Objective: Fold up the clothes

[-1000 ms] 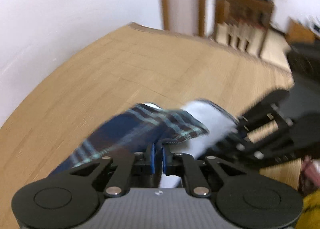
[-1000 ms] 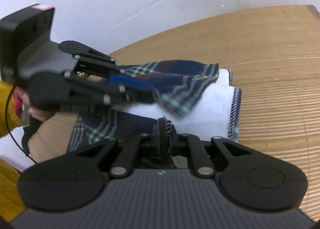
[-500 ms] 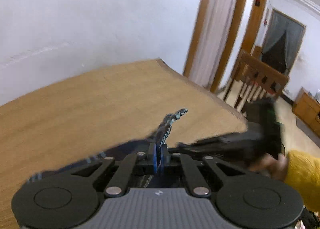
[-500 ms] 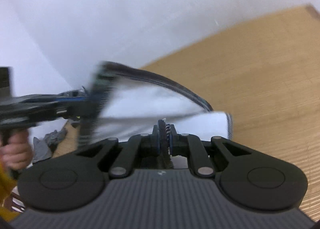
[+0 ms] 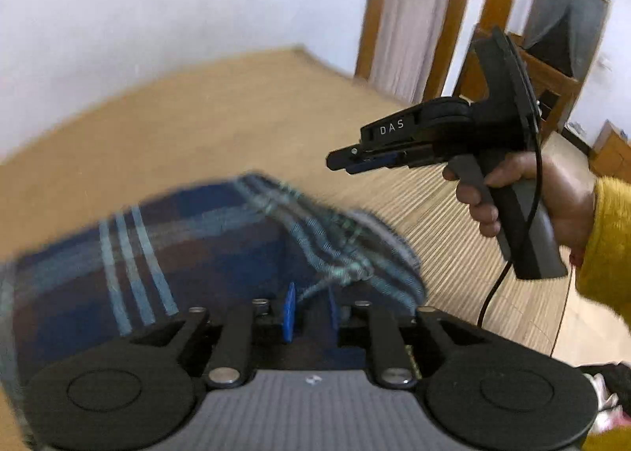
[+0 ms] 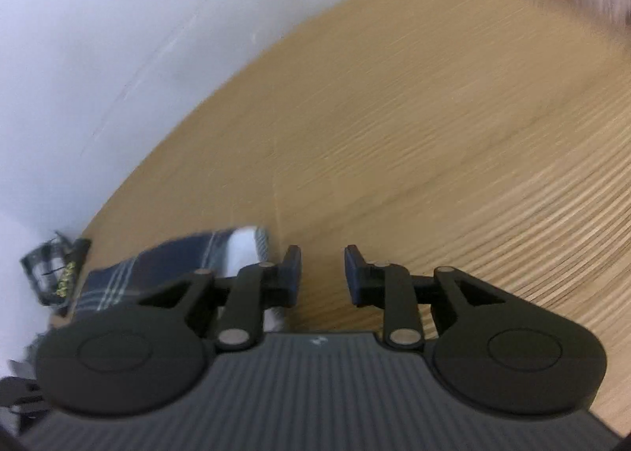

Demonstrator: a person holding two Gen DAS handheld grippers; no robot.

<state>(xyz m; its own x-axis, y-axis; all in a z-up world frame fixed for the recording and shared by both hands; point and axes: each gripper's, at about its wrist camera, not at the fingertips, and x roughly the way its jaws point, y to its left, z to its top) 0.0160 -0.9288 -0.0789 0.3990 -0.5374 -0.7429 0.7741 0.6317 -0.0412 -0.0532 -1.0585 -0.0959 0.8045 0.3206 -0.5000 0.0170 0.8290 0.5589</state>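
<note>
A dark blue plaid cloth [image 5: 205, 238] with a white inner side lies bunched on the bamboo mat [image 5: 221, 111]. Directly above its near edge, my left gripper [image 5: 311, 313] is open, its blue pads [image 5: 290, 317] apart and a loose hem corner lying between them, not pinched. My right gripper [image 5: 339, 161] is held in a hand [image 5: 508, 190] with a yellow sleeve, above and to the right of the cloth. In the right wrist view that right gripper [image 6: 321, 273] is open and holds nothing, with the cloth [image 6: 169, 265] low to its left.
A white wall [image 5: 157, 9] borders the mat at the back. Wooden door frames and dark furniture [image 5: 552, 68] stand at the right. A black cable [image 5: 497, 285] hangs from the right gripper. A small dark object [image 6: 51, 273] lies by the wall beyond the cloth.
Both grippers were shut on the cloth and lifted it. Now both are open, the cloth lies on the mat, and the right gripper has pulled away to the right.
</note>
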